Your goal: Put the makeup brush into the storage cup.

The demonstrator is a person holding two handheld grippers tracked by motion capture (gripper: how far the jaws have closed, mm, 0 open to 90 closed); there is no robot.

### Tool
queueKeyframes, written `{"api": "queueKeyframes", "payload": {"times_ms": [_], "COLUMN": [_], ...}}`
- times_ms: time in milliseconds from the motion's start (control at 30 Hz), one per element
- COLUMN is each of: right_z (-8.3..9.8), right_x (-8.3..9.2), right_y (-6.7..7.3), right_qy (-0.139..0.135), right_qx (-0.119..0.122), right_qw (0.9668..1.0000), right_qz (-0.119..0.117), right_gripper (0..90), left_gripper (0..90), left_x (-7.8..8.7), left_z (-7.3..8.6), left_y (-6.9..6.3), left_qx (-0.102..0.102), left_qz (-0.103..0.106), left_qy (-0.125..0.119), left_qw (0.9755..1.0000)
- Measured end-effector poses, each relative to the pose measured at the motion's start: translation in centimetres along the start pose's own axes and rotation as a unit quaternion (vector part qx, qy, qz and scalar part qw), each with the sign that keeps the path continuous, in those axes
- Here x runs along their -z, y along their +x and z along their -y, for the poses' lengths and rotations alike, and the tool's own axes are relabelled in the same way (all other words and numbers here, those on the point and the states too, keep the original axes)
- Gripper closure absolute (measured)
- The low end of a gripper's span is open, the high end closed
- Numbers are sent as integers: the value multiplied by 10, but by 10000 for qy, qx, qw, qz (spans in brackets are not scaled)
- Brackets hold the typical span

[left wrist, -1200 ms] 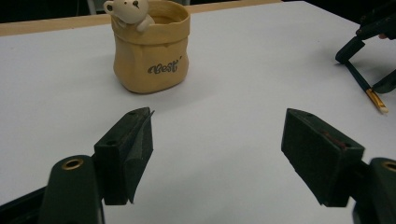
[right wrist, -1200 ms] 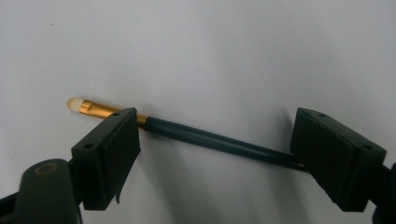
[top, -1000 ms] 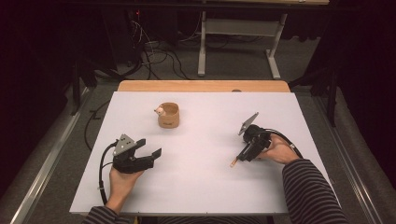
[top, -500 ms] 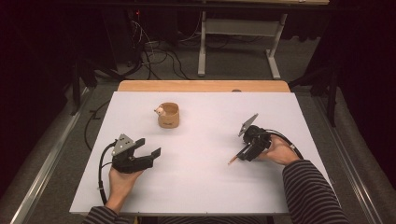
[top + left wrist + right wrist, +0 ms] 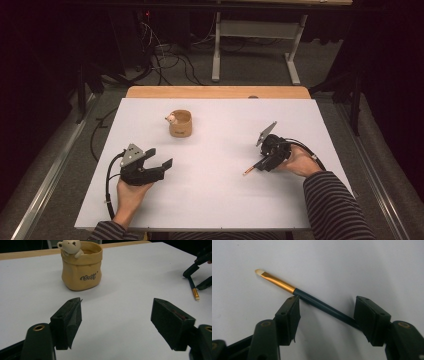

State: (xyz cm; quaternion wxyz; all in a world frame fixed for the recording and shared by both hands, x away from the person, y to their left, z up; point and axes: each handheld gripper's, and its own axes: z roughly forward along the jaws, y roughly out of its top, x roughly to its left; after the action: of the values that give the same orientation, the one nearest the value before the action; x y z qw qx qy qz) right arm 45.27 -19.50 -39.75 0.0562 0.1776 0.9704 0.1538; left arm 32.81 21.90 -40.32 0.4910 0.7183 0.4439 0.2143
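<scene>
A thin brush (image 5: 287, 287) with a dark handle, gold ferrule and pale tip lies flat on the white table (image 5: 220, 210). My right gripper (image 5: 328, 304) is lowered over it; its jaws have just been closing and the handle runs slantwise between them, the left pad at the ferrule end, without a clear squeeze. In the high view this gripper (image 5: 261, 165) sits at the right with the brush (image 5: 248, 171) tip poking out leftward. My left gripper (image 5: 160, 157) rests at the left, open and empty (image 5: 117, 320). A tan bag-shaped cup (image 5: 82, 270) with a small bear on its rim stands beyond it.
The cup (image 5: 180, 123) stands at the table's far middle-left. A wooden board edge (image 5: 215, 92) runs along the back of the table. Behind it are a desk frame (image 5: 255, 30) and floor cables. White surface stretches between my two hands.
The right gripper's jaws have narrowed around the brush on the table. Both hands have kept their places, and the cup has not moved.
</scene>
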Motion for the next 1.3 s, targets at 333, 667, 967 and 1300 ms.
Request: {"api": "queueKeyframes", "payload": {"times_ms": [333,667,967,1300], "right_z": [1,0,0,0], "right_x": [2,3,4,4], "right_y": [0,2,3,4], "right_qy": [29,64,93,154], "right_qx": [-98,-109,-82,-54], "right_qw": [9999,9999,9999,9999], "right_qz": [34,59,39,45], "right_gripper": [533,668,765,842], "left_gripper": [253,253,253,254], "left_x": [0,0,0,-2], "left_z": [0,0,0,0], "left_y": [0,0,0,1], "left_qx": [1,5,-1,27], "left_qz": [7,-2,0,17], "left_qy": [20,3,18,29], "left_qw": [10000,10000,10000,10000]}}
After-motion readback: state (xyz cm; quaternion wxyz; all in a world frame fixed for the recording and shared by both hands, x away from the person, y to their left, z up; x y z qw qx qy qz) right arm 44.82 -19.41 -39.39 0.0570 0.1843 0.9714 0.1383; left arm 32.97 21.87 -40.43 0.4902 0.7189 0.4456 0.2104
